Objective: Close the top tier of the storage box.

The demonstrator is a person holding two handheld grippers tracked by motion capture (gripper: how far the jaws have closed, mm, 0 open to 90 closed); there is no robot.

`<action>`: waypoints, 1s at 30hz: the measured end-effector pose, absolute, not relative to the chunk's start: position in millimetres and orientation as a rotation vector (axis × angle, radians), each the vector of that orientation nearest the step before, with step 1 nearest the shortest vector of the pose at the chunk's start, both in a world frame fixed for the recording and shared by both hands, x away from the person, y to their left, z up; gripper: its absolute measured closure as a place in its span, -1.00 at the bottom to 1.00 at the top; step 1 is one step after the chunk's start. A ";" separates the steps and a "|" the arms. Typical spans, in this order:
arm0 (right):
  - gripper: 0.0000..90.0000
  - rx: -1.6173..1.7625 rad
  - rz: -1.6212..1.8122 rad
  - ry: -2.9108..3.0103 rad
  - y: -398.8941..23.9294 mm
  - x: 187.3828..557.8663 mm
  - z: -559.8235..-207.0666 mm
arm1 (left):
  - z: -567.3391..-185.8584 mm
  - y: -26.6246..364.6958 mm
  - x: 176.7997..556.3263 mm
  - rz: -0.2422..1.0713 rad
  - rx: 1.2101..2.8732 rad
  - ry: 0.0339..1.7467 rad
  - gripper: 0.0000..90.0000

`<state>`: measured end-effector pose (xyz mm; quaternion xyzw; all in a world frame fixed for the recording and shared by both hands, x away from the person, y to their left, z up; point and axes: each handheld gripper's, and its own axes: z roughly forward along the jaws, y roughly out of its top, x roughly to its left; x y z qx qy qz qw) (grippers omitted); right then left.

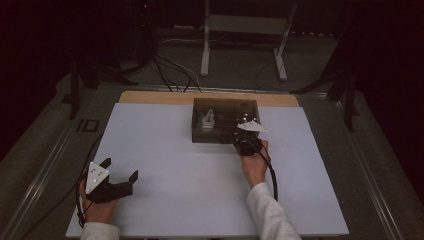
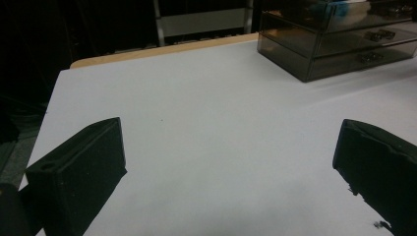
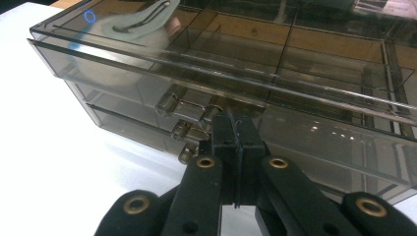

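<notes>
Smoked-plastic drawer box [image 1: 225, 120] near the far edge of the white table [image 1: 165, 160], roughly centred, front toward the person. Open compartments on top, two shallow drawers below with small metal handles [image 3: 189, 105]. Pale bundle with a bit of blue [image 1: 207, 120] in the top left compartment — cannot tell what it is.

Right gripper [image 1: 246, 143] up against the box front at its right part. Jaws pressed together in the right gripper view, tips right at the drawer handles. Clamped on a handle or just shut beside it — cannot tell, tips hide the contact. Likely lined up for a drawer pull, since the approach is straight-on and level with the handles. Right hand [image 1: 255, 162] behind it, cable looping back over the sleeve.

Left gripper [image 1: 120, 176] parked near the front left corner, well apart from the box, jaws spread wide over bare table, holding nothing. Probably kept clear as a standby.

Table surface plain matte white, wooden strip [image 1: 150, 96] along the far edge. Dim room beyond: grey floor, loose black cables [image 1: 172, 72], legs of a white stand [image 1: 245, 42].
</notes>
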<state>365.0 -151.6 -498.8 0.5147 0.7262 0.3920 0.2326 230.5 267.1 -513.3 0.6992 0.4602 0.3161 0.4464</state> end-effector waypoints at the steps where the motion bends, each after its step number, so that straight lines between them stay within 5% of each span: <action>1: 1.00 1.414 1.076 1.993 -151.3 365.7 -498.9 | -513.3 267.2 230.5 0.783 1.732 1.140 -0.99; 30: 1.00 1.420 1.063 1.972 -148.8 370.4 -499.8 | -513.0 267.3 229.8 0.787 1.730 1.139 -0.99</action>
